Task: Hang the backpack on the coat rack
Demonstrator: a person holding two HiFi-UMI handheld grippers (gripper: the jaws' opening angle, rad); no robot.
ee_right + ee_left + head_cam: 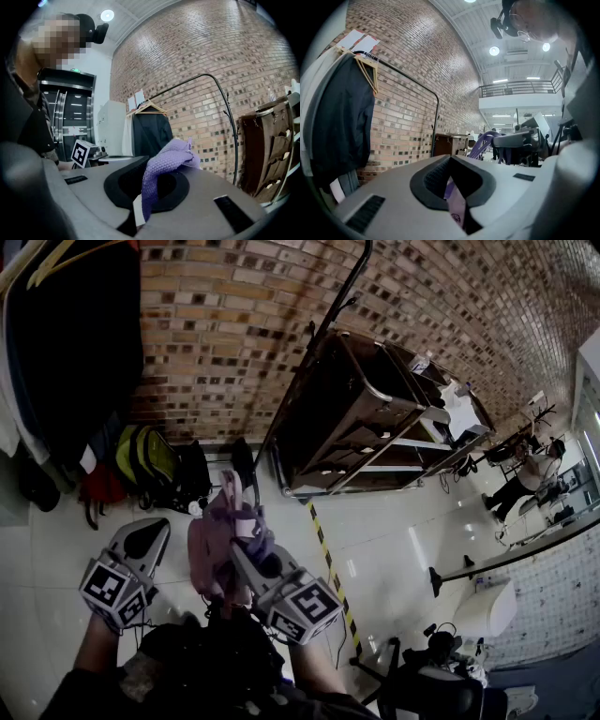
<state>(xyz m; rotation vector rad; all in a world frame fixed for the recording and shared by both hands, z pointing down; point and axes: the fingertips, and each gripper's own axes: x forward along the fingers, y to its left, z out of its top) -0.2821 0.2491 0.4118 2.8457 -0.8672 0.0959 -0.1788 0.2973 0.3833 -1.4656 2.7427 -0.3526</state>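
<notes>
Head view: the top edge cuts off the upper rail of the coat rack (328, 324) and the dark coat (75, 343). The right gripper (242, 559) hides the lower part of the backpack (214, 540). We cannot trace where the lilac strip (457, 208), pinched in the left gripper (454, 187), joins it. The distant person (530, 474) is too small to read.

Lilac knit backpack strap (161, 178) showed in the grey right claw (140, 204); beyond it stood red-brown brick wall (206, 51) and black coat (150, 133).
</notes>
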